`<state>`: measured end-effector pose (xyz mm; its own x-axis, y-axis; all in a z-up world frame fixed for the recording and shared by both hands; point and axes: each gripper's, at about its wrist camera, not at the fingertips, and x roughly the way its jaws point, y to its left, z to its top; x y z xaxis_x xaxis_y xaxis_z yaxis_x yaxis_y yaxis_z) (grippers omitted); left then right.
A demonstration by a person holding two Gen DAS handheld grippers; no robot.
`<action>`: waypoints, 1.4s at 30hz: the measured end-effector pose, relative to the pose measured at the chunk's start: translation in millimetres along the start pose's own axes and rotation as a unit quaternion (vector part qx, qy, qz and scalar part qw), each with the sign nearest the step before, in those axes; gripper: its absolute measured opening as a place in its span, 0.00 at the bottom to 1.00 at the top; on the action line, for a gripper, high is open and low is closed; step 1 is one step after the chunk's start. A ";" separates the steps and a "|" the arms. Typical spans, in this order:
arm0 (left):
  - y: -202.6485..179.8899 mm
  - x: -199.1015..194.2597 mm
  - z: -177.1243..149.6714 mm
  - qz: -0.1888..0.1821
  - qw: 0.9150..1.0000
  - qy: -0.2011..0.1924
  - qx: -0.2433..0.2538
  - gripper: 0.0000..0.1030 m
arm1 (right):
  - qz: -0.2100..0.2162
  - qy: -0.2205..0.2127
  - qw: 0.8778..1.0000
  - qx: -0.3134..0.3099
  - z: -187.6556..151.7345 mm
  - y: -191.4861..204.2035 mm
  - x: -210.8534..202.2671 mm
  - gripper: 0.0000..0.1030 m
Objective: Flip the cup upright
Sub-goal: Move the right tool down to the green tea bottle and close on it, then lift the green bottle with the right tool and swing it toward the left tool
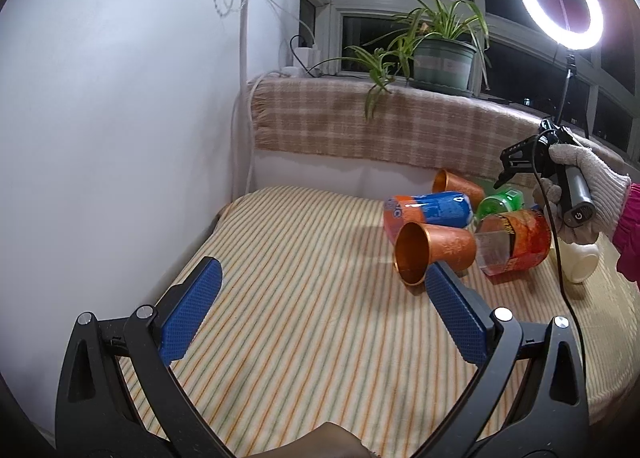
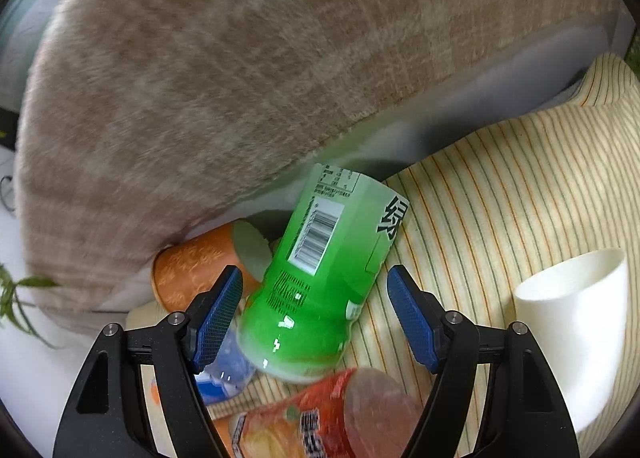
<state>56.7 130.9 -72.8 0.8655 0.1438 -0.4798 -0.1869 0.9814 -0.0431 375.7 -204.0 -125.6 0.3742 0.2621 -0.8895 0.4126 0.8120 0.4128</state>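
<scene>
Since both grippers stand spread with nothing between their pads, the step in hand looks like the approach: no cup has been grasped yet.

Taking the near copper cup [image 1: 434, 254] as landmark: it lies on its side on the striped cloth [image 1: 304, 298], its open mouth turned toward the left gripper [image 1: 320, 278], whose right pad [image 1: 452, 310] sits just in front of the cup's rim, apart from it as far as I can tell. Touching it behind is a blue-and-orange can [image 1: 430, 210], also lying down. To its right lies a red-labelled jar [image 1: 516, 244]; whether the two touch I cannot tell. Beyond that jar a white cup [image 1: 580, 262] lies tipped too. Farther back, a green bottle [image 1: 500, 202] and a second copper cup [image 1: 460, 186] lie near the plaid blanket [image 1: 380, 122].

From the right wrist view, the right gripper [image 2: 316, 298] hangs over the green bottle [image 2: 320, 270], its fingers released on either side, the white cup [image 2: 572, 322] off to its right.

Which cup is meant I cannot say. If the near copper one, the next move calls for easing the left fingers around its wall, closing firmly, then rotating the mouth upward without nudging the can behind it.
</scene>
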 end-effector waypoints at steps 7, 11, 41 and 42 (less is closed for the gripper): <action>8.4 3.6 0.6 0.009 1.000 0.000 -0.003 1.00 | 0.006 0.024 0.999 0.048 13.9 -4.3 23.2 0.72; 11.2 4.7 0.5 0.013 1.000 -0.001 -0.007 1.00 | 0.023 0.045 0.996 0.073 21.1 -7.3 29.4 0.72; -10.1 -18.8 5.3 0.008 1.000 -0.021 0.019 1.00 | 0.133 0.002 0.990 0.043 0.4 12.0 -48.4 0.59; -10.8 -20.7 5.5 0.008 1.000 -0.022 0.020 1.00 | 0.138 -0.002 0.990 0.038 -0.4 13.9 -53.9 0.59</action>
<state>43.3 118.0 -57.6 0.8827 0.1642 -0.4402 -0.1827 0.9832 0.0003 360.9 -206.7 -72.0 0.4836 0.4660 -0.7409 0.3563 0.6684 0.6530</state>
